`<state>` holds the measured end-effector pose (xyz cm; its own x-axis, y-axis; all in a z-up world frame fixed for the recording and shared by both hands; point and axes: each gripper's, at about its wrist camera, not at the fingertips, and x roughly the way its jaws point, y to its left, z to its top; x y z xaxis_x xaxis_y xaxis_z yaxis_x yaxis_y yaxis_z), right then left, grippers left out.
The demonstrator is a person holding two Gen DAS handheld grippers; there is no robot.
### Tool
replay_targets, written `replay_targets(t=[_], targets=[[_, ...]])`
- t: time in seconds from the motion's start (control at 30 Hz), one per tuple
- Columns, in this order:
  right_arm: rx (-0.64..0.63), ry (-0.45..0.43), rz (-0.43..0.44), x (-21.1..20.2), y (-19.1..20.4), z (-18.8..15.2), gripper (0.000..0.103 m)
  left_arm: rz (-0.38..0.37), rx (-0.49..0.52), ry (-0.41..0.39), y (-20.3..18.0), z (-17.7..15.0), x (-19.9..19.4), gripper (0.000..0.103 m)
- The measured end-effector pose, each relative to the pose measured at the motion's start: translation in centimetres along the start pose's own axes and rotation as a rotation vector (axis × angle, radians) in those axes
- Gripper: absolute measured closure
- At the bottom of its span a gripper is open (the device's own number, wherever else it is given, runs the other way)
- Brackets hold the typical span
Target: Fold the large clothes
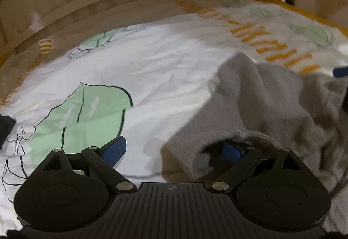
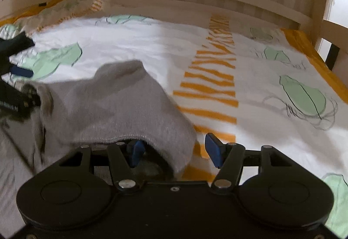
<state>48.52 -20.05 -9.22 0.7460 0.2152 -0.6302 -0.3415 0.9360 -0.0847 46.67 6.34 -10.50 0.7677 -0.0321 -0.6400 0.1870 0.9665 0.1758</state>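
Left gripper [image 1: 173, 149] stands wide, grey garment [image 1: 261, 104] draped over its right finger; right gripper [image 2: 175, 151] is half-spread, cloth over its left finger. Garment lies on the bedsheet [image 1: 152, 69]. Only the right view shows the left gripper.

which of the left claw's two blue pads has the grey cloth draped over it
The right-hand blue pad in the left wrist view, half hidden under the grey knitted garment. The other blue pad is bare over the white leaf-print bedsheet.

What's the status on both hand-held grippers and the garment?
Left hand-held gripper open, grey knit garment draped over one finger. Right hand-held gripper open, garment hem over its left finger. Garment bunched on the bedsheet, unfolded. Nothing in the way.
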Motion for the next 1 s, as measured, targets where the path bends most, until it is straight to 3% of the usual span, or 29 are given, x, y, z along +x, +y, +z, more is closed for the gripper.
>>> replay_targets(t=[0.07, 0.2, 0.27, 0.4, 0.53, 0.7, 1.0], targets=[[0.034, -0.006, 0.010, 0.6, -0.4, 0.9, 0.040, 0.028, -0.059, -0.034, 0.9, 0.9, -0.2, 0.013], [0.171, -0.133, -0.100, -0.4, -3.2, 2.6, 0.041, 0.035, -0.176, -0.134, 3.1, 1.4, -1.7, 0.012], [0.267, -0.150, -0.088, -0.9, -5.2, 2.4, 0.041, 0.039, -0.102, -0.122, 2.7, 0.8, -1.6, 0.011], [0.218, -0.054, -0.046, 0.2, -5.9, 0.1, 0.040, 0.074, 0.090, -0.038, 1.2, -1.9, -0.3, 0.011], [0.172, 0.063, 0.002, 1.2, -6.1, -1.9, 0.040, 0.053, 0.054, -0.022, 2.1, -2.5, -0.2, 0.011], [0.114, 0.097, 0.031, 0.6, -6.3, -1.7, 0.037, 0.031, 0.158, 0.001, 2.2, -1.9, -0.7, 0.011], [0.049, 0.141, 0.056, -0.5, -5.5, -2.2, 0.033, -0.056, 0.230, 0.017, 2.9, -2.3, -1.5, 0.011]])
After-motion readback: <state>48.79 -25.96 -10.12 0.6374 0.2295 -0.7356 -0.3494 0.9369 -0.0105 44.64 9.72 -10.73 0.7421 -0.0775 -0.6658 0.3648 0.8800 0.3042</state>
